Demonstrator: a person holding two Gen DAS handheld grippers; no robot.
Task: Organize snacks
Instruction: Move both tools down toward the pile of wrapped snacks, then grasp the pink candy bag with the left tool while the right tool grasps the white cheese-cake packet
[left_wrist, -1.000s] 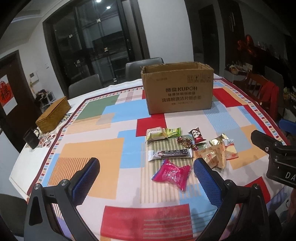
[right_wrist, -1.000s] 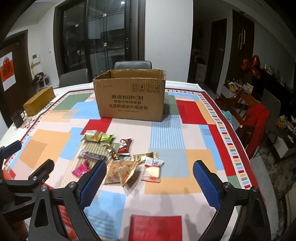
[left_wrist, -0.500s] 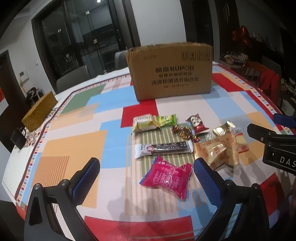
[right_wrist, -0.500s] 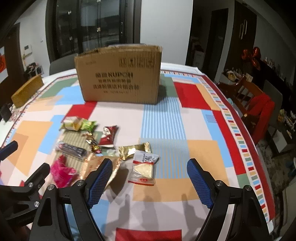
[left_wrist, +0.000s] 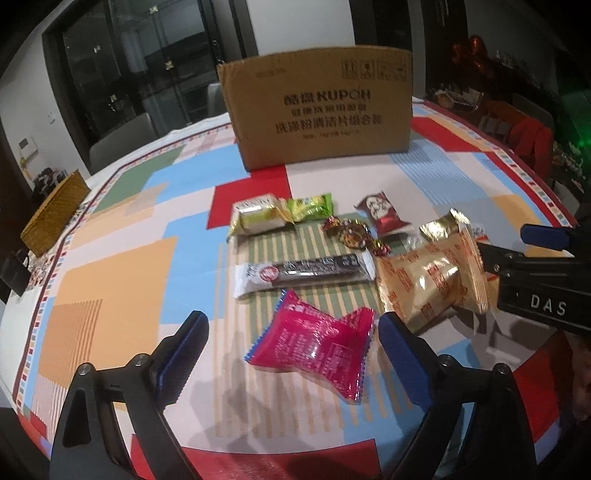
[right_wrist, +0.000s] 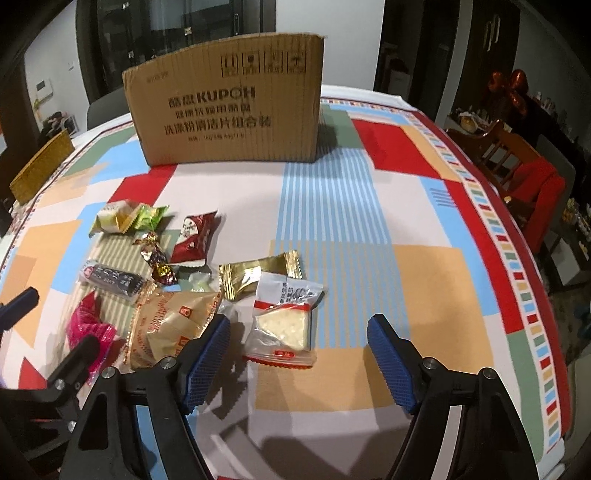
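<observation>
— What lies between the left gripper (left_wrist: 291, 350) pads?

— Its ribbed blue pads stand wide apart, low over a glossy pink packet (left_wrist: 314, 341) with crimped, saw-toothed ends. The packet lies flat on the patchwork tablecloth (left_wrist: 110, 280), gripped by nothing.

— And the right gripper (right_wrist: 299, 354)?

— Also spread wide and holding nothing. A clear pouch (right_wrist: 282, 321) with a pale wedge-shaped cake lies between its pads. Just left of it sits a crinkly tan wrapper (right_wrist: 166, 321), puffed like a pillow.

— The other snacks?

— Clustered behind: a long dark bar (left_wrist: 303, 275) in smooth film, a gold foil sachet (right_wrist: 258, 275), a maroon packet (right_wrist: 194, 236), twisted foil candies (left_wrist: 351, 232) and two greenish packets (left_wrist: 280, 214). The corrugated cardboard box (left_wrist: 321, 107) stands upright beyond them, well apart.
</observation>
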